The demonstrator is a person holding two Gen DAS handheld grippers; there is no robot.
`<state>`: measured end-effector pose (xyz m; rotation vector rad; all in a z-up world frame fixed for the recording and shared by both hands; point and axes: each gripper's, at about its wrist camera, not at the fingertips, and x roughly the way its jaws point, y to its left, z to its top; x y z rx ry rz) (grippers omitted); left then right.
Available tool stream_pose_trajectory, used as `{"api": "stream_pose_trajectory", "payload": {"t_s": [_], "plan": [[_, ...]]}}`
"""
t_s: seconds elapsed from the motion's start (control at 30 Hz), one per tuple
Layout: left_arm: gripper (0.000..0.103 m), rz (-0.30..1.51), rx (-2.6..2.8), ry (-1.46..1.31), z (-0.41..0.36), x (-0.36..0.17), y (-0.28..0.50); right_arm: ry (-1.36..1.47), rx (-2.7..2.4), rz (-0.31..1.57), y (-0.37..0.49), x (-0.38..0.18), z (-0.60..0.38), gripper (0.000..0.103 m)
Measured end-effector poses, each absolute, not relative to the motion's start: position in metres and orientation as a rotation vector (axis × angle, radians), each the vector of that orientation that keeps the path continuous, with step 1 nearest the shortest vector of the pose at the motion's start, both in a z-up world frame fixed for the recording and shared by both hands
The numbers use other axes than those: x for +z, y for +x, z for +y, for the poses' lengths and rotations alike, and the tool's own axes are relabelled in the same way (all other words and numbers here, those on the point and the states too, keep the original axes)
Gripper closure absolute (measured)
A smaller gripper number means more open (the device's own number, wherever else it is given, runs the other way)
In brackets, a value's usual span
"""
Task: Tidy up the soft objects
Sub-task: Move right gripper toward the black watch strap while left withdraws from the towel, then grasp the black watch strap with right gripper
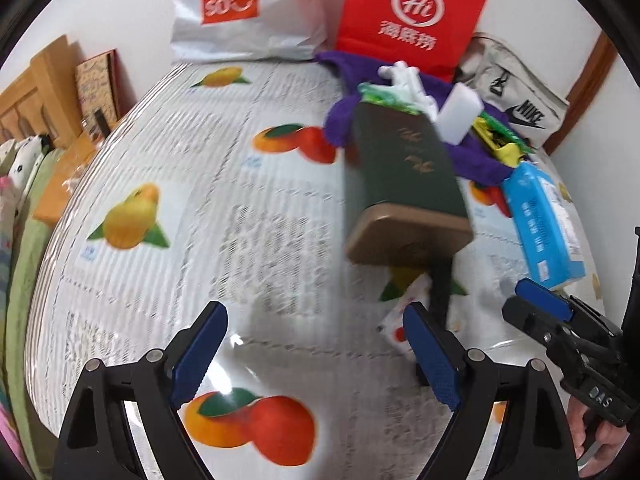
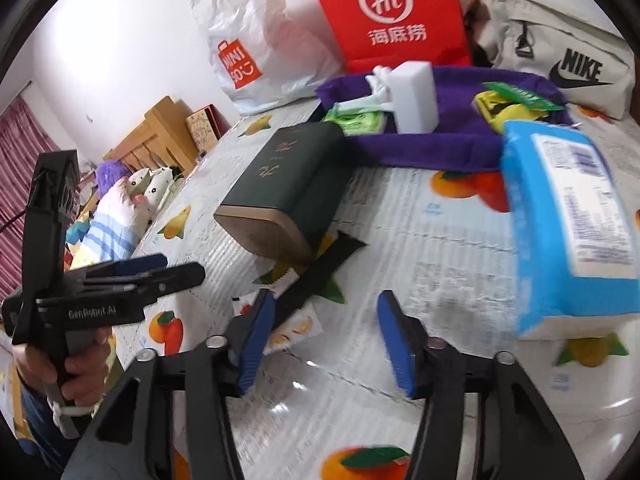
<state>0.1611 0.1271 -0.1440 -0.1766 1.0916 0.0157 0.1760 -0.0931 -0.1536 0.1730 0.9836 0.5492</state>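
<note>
Both grippers, left and right, fingers spread, empty; green box blurred.

A red paper bag stands beside a white plastic bag.

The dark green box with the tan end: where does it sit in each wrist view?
Left wrist: dark green box right of centre, its tan end toward the camera.
Right wrist: dark green box centre-left, lying at an angle.
Shared landmark: the red Hi bag stands behind it at the wall in both.
</note>
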Motion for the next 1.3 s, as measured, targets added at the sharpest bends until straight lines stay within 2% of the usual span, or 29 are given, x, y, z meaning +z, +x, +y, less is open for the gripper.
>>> {"api": "stream_pose_trajectory", "payload": {"t_s": [0.3, 0.6, 0.67, 0.7, 0.87, 0.9, 0.93, 1.07, 1.2, 1.27, 1.3], "plan": [[0.014, 1.09, 0.041, -0.208, 0.159, -0.153, 0.157, 0.166, 0.519, 1.058, 0.188, -0.18, -0.052, 0.056], [0.014, 1.109, 0.002, -0.244, 0.165, -0.166, 0.159, -0.07, 0.403, 0.976, 0.187, -0.185, -0.019, 0.055], [0.014, 1.115, 0.007, -0.252, 0.167, -0.168, 0.159, -0.129, 0.415, 0.952, 0.182, -0.185, -0.016, 0.065], [0.014, 1.117, 0.011, -0.256, 0.167, -0.169, 0.158, -0.133, 0.437, 0.951, 0.18, -0.184, -0.018, 0.074], [0.014, 1.116, 0.008, -0.263, 0.165, -0.168, 0.151, -0.149, 0.448, 0.951, 0.171, -0.177, -0.042, 0.086], [0.014, 1.116, 0.005, -0.262, 0.162, -0.168, 0.15, -0.14, 0.454, 0.952, 0.167, -0.175, -0.051, 0.098], [0.014, 1.117, 0.002, -0.26, 0.161, -0.167, 0.149, -0.126, 0.461, 0.958, 0.164, -0.173, -0.057, 0.102], [0.014, 1.116, -0.02, -0.245, 0.145, -0.166, 0.146, -0.087, 0.48, 0.987, 0.149, -0.172, -0.079, 0.102], [0.014, 1.115, -0.039, -0.227, 0.131, -0.162, 0.142, -0.054, 0.483, 0.967, 0.146, -0.168, -0.085, 0.098], [0.014, 1.112, -0.04, -0.218, 0.128, -0.16, 0.14, -0.033, 0.502, 0.963, 0.15, -0.168, -0.082, 0.089], [0.014, 1.11, -0.04, -0.217, 0.127, -0.159, 0.139, -0.026, 0.504, 0.968, 0.153, -0.17, -0.08, 0.08]]}}
